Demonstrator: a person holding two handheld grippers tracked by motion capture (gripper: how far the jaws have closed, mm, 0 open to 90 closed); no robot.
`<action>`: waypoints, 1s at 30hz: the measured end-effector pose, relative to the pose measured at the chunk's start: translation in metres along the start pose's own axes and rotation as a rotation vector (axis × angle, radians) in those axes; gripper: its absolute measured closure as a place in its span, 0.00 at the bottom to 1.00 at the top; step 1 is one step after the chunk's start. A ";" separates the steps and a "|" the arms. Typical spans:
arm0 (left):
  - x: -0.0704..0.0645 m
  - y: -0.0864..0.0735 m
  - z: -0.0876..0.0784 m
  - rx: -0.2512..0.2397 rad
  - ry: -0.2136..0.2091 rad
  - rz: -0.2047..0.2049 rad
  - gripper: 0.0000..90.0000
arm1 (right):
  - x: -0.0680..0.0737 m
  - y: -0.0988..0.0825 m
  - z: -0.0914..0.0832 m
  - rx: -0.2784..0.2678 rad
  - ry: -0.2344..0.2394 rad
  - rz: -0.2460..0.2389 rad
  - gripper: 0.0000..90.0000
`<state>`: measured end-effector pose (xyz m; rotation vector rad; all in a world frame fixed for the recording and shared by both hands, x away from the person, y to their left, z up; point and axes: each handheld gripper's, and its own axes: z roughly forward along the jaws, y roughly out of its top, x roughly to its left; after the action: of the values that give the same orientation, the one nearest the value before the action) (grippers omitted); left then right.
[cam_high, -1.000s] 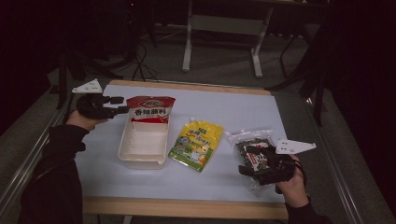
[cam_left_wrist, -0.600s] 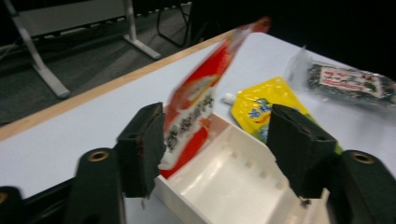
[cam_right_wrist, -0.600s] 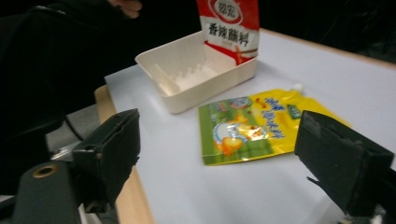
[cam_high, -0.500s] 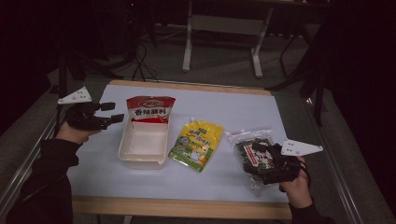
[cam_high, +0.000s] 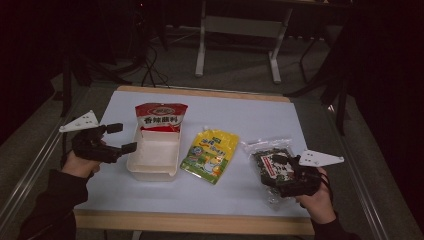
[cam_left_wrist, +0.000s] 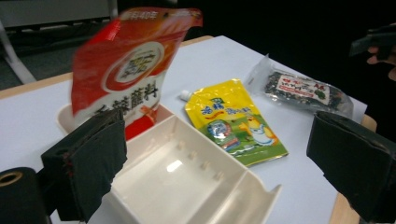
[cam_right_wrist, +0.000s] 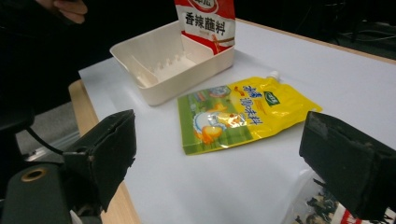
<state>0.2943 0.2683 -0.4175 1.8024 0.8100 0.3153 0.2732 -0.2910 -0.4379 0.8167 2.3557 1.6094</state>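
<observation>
High view: left claw (cam_high: 121, 137) drawn back from the red pouch (cam_high: 161, 116), jaws apart and empty.
Its jaws have just been opening; a second ago it was at the pouch, which now stands in the white tray (cam_high: 152, 170) at twelve o'clock. Right claw (cam_high: 278, 167), at four o'clock on the worktop (cam_high: 240, 117), is spread over the dark snack bag (cam_high: 267, 155).

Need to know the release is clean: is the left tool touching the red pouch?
Apart. In the high view the left tool sits open beside the tray, with clear table between it and the red pouch.
</observation>
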 end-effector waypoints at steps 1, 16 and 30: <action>-0.005 -0.001 0.002 0.005 0.015 -0.001 0.02 | 0.001 0.000 0.000 -0.001 -0.012 -0.006 0.12; -0.056 -0.021 0.029 -0.019 -0.014 -0.013 0.01 | 0.001 -0.003 -0.002 -0.002 -0.049 -0.014 0.19; -0.108 -0.043 0.059 0.002 -0.031 0.053 0.01 | -0.020 -0.013 -0.019 -0.004 -0.137 0.014 0.44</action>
<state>0.2329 0.1618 -0.4615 1.8287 0.7425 0.3201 0.2770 -0.3199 -0.4452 0.9143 2.2564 1.5115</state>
